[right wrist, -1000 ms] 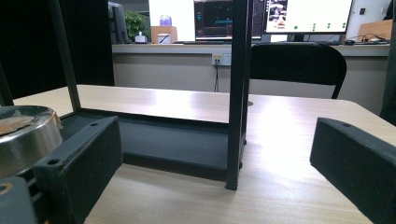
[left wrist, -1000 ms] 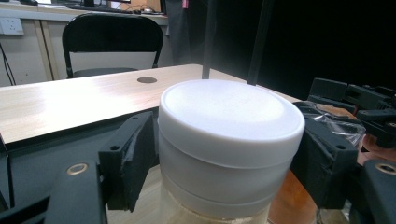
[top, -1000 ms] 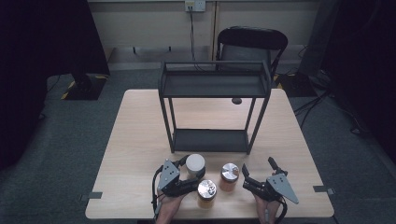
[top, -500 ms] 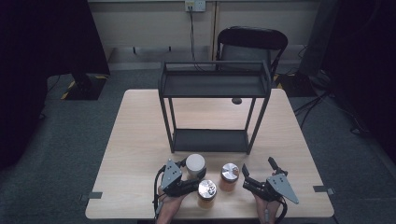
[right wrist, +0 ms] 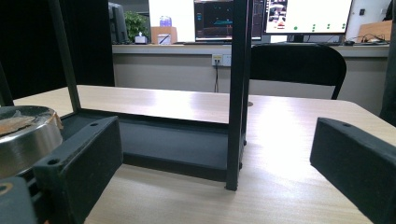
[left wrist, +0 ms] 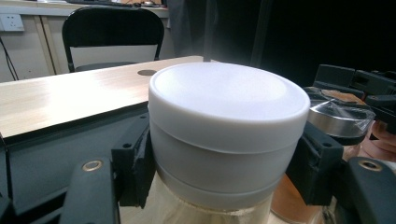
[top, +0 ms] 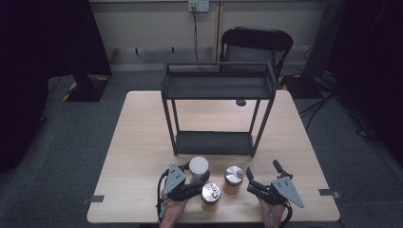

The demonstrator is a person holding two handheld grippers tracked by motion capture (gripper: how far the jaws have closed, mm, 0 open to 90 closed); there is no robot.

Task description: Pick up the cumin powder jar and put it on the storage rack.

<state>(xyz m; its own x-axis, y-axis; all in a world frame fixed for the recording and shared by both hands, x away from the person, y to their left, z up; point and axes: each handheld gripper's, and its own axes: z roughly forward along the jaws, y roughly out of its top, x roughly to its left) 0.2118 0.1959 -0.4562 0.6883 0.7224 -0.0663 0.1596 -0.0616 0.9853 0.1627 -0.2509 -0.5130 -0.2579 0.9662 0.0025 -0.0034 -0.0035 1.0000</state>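
While the person's two forearms come in over the near edge of the table (top: 142, 142), the left gripper (top: 194, 183) is clamped on the white-lidded jar (top: 199, 166); its jaws have just been closing, and in the left gripper view the black pads press on both sides of the white lid (left wrist: 229, 121). That jar stands near the near edge, left of centre, just in front of the black two-tier rack (top: 218, 85) that sits in the middle of the table. Two silver-lidded jars with orange-brown contents stand beside it: one (top: 210, 195) closest to the near edge, right beside the left gripper, the other (top: 233, 178) a little farther back and to the right. The right gripper (top: 259, 190) rests low near the near edge, right of centre, its jaws apart with nothing between them; in its own view a rack post (right wrist: 238, 93) rises ahead. A black chair (top: 256, 45) stands beyond the far edge.
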